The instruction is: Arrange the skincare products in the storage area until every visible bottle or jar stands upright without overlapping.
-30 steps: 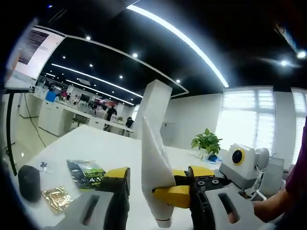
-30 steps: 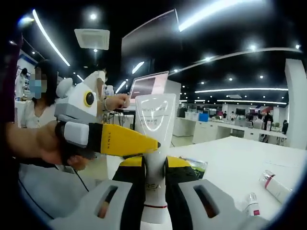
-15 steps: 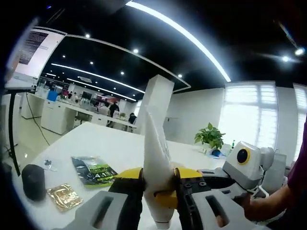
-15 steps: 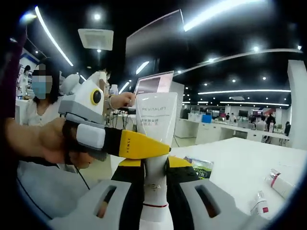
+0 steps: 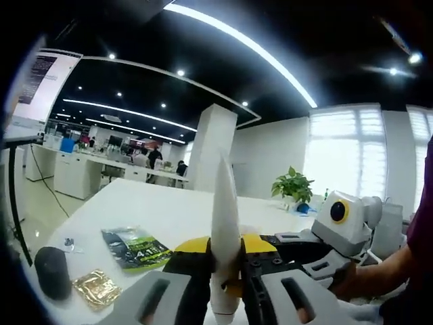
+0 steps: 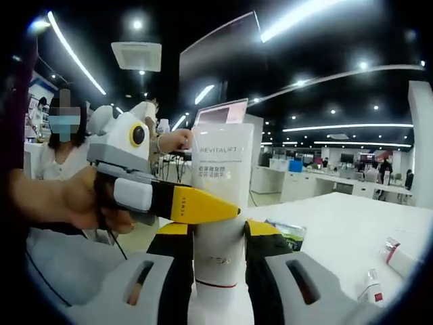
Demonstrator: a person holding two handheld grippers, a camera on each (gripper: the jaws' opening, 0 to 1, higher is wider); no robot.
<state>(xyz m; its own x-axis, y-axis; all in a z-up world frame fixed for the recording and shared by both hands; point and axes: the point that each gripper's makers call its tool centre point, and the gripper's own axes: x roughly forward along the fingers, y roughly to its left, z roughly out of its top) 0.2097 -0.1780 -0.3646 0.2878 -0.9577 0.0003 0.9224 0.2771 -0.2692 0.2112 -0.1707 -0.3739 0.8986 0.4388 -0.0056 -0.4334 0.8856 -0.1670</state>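
White tube: a white skincare tube (image 6: pixel 222 203) printed "REVITALIFT" stands upright in the air above the table, flat crimped end up and cap end down; in the left gripper view the same white tube (image 5: pixel 224 237) is seen edge-on as a thin blade
Right tongs: the right tongs (image 6: pixel 220 271) pinch the lower body of the white tube, one black-and-yellow jaw pressed to each side of it
Left tongs: the left tongs (image 5: pixel 225 277) are closed on the thin edge of the white tube near its lower part, jaws touching it on both sides; in the right gripper view the left tongs (image 6: pixel 230 211) reach in from the left, a yellow jaw lying across the front of the white tube at mid-height, held by a hand (image 6: pixel 78 200)
Right tongs seen from the left gripper view: the right tongs (image 5: pixel 267 242) come in from the right of the white tube, with a hand (image 5: pixel 352 281) behind them
Table: a white table (image 5: pixel 155 210) spreads below and behind the white tube
Left of the white tube, left gripper view: a dark green sachet (image 5: pixel 139 246) lies flat near the tube, a gold foil sachet (image 5: pixel 97 287) further out, a black rounded object (image 5: pixel 53 272) beyond that
Right of the white tube, right gripper view: a small bottle (image 6: pixel 371 288) lies on its side on the table, and a red-banded tube (image 6: pixel 400 256) lies well apart at the edge
Background: a potted plant (image 5: pixel 292 189) stands on the table behind the white tube
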